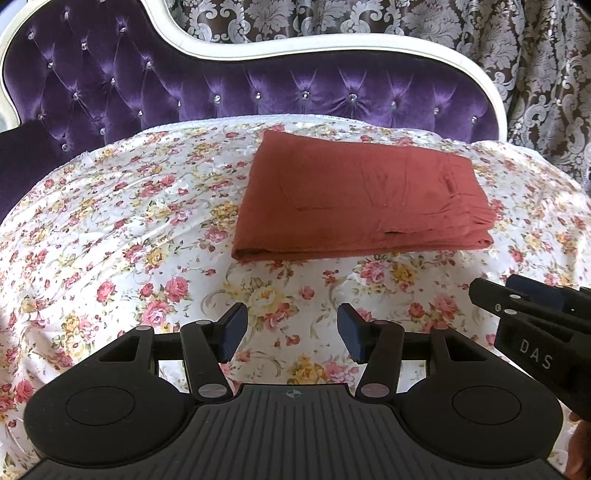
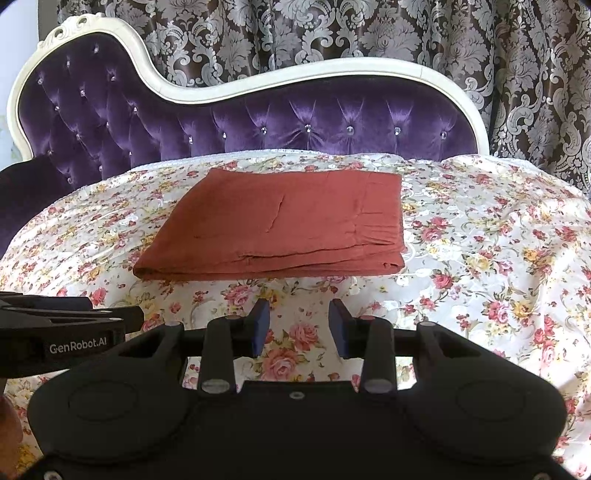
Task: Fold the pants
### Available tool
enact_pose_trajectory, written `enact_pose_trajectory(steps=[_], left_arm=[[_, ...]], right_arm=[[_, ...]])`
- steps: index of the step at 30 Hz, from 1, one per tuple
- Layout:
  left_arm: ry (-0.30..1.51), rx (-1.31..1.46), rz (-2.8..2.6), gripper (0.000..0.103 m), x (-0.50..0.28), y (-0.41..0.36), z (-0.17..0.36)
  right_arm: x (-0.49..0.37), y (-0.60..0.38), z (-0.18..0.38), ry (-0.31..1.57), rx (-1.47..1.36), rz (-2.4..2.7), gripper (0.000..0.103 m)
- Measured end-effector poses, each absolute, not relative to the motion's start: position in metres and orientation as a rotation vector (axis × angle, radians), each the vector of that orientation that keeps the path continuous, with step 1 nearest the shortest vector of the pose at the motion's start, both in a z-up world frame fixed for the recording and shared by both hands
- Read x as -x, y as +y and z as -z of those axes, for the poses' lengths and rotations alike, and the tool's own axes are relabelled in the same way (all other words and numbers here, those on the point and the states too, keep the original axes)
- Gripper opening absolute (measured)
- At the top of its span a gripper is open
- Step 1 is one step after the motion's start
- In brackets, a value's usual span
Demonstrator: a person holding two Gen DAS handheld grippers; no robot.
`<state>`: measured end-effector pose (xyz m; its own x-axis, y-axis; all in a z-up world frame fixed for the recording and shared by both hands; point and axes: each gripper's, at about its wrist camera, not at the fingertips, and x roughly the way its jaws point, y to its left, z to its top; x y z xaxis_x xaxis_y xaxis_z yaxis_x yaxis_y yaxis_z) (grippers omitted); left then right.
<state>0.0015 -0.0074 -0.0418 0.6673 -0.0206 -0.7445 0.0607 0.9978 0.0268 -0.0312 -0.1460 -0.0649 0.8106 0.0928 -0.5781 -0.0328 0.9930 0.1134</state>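
Rust-red pants (image 1: 354, 199) (image 2: 280, 225) lie folded into a flat rectangle on the floral bedspread (image 1: 122, 229) (image 2: 480, 251), towards the headboard. My left gripper (image 1: 291, 332) hovers in front of them, well short of their near edge, open with only bedspread between its blue pads. My right gripper (image 2: 299, 326) is likewise open and empty, just short of the near fold. Each gripper shows at the edge of the other's view: the right one (image 1: 491, 291) at the right of the left wrist view, the left one (image 2: 110, 314) at the left of the right wrist view.
A purple tufted headboard (image 1: 258, 88) (image 2: 258, 122) with a white curved frame stands behind the bed. Brown damask curtains (image 1: 535, 74) (image 2: 369, 33) hang behind it. A dark purple cushion (image 1: 22, 162) sits at the far left.
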Motion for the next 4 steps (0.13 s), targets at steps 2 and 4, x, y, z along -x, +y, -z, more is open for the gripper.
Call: enact_pose_trajectory(steps=[2,4], left_arm=[[0.851,-0.050,0.046,0.052,-0.0042,-0.0084,0.0430],[0.856,-0.048,0.053,0.052,-0.0069,-0.0090,0.0437]], right_arm=[[0.0288,-0.1464,0.0658,0.628,-0.101,-0.065,0.047],[0.0256,-0.1477,0.0664,0.633,-0.105,-0.062,0.047]])
